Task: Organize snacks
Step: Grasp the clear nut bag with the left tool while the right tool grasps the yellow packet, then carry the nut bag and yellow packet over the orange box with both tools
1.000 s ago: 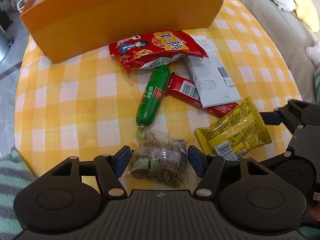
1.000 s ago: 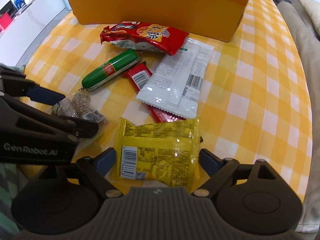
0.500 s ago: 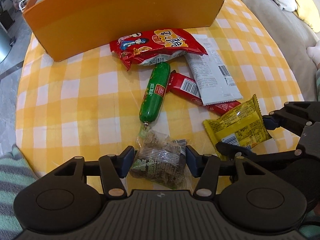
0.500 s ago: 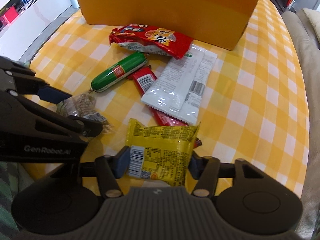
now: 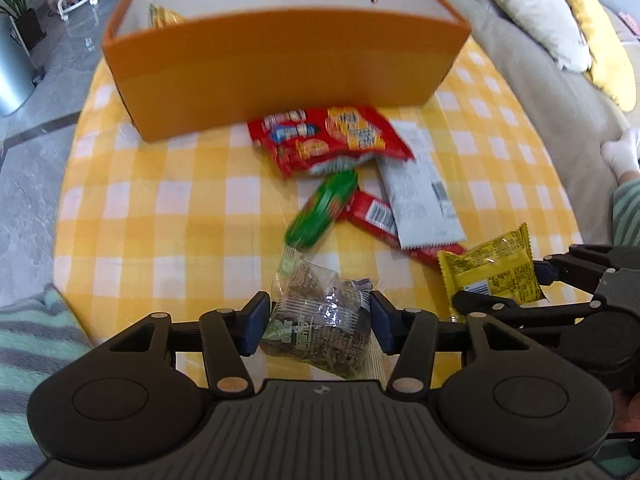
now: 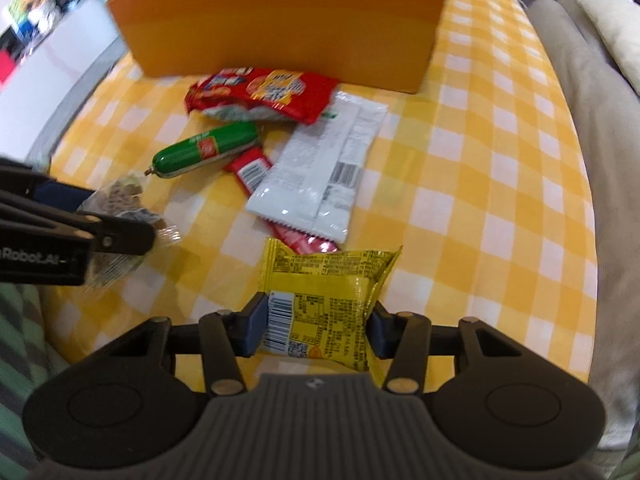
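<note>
Left wrist view: left claw has just been closing, pinching a crinkly clear packet of brown bits, above the checked bench.
Behind: smooth orange box.
Right wrist view: right claw has just been closing, pinching a glossy yellow packet with 1 barcode.
Bench: green sausage, lying flat.

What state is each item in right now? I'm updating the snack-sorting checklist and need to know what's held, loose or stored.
left gripper: shut on the clear packet, jaws just closed.
right gripper: shut on the yellow packet, jaws just closed.
orange box: open-topped, one yellow packet inside.
red bag: loose on the cloth, by the box.
green sausage: lying loose.
white wrapper: lying over the red bar.
</note>
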Demonstrator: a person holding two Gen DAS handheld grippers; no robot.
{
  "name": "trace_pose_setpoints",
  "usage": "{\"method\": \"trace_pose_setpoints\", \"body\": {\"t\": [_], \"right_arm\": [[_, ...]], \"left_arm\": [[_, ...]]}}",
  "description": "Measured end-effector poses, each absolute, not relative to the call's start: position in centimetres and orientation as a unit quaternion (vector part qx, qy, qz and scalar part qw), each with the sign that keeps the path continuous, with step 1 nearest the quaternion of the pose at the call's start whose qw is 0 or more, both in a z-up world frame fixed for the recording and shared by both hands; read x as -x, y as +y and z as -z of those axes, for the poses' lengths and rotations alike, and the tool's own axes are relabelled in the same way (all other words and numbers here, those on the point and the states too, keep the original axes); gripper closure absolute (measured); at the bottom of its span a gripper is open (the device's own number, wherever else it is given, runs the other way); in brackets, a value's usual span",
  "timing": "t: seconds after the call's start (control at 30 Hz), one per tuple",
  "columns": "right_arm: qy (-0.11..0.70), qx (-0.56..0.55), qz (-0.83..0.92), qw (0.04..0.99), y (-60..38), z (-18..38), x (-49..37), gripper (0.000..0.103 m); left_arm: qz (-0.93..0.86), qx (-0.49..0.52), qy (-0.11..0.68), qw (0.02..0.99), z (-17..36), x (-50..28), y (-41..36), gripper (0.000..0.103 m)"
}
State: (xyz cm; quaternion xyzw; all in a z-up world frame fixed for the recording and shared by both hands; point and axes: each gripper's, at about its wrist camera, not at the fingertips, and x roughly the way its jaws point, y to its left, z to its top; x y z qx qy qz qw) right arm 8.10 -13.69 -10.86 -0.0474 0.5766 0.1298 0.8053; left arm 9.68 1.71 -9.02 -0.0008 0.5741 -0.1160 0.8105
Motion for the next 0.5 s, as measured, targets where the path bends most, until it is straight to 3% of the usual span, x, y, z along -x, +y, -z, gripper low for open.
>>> {"method": "trace_pose_setpoints", "body": {"t": [0.5], "right_arm": [[0.517, -0.018, -0.113, 0.849, -16.3, 5.0, -9.2, 0.055]], "left_arm": [[0.130, -0.011, 0.491, 0.861, 3.1, -10.8, 1.3, 0.044]]}}
